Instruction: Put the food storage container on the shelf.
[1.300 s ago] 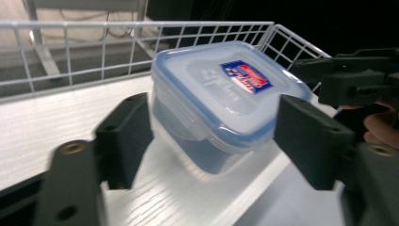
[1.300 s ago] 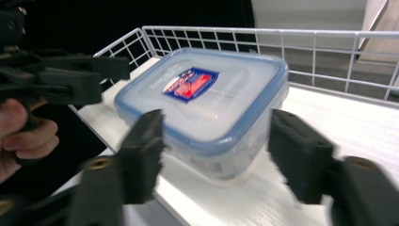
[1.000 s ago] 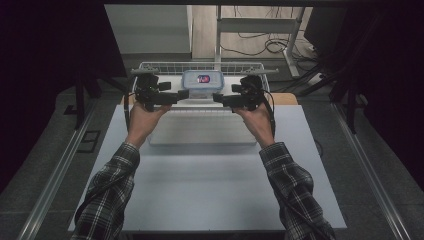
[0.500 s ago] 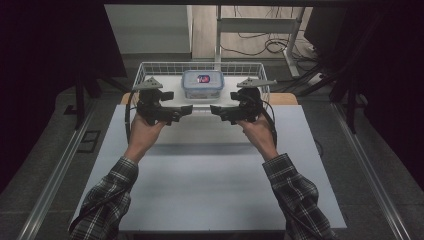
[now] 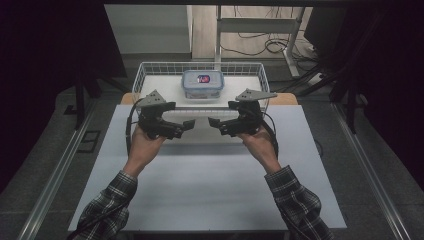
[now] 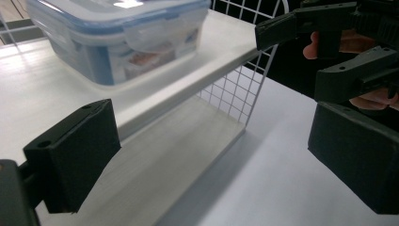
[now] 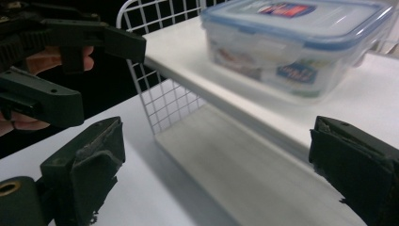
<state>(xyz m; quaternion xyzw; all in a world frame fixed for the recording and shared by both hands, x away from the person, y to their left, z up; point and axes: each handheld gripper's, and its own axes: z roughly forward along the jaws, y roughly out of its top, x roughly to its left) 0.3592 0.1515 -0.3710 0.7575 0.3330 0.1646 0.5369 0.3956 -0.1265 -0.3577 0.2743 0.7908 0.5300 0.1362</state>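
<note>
A clear plastic box with a blue lid [image 5: 202, 84] rests on the upper white shelf of a white wire rack [image 5: 145, 75] at the far side of the table. My left gripper [image 5: 188, 124] and right gripper [image 5: 214, 122] hover in front of the rack, tips facing each other a short gap apart, clear of the box. The left gripper's jaws have just been opening, and nothing lies between them. In the left gripper view, the left gripper [image 6: 211, 160] stands wide open below the box [image 6: 117, 37]. The right gripper [image 7: 221, 174] is also open and empty, with the box [image 7: 296, 37] above it.
The white tabletop [image 5: 200, 190] stretches from the rack to the near edge. The rack's mesh side [image 6: 235, 89] and lower shelf board [image 7: 244, 160] lie just ahead of the jaws. Metal rails run along both sides of the table. Cables lie on the floor beyond.
Both hands have drawn back from the sides of the box toward the person and sunk a little. The box stays on the rack's shelf.
</note>
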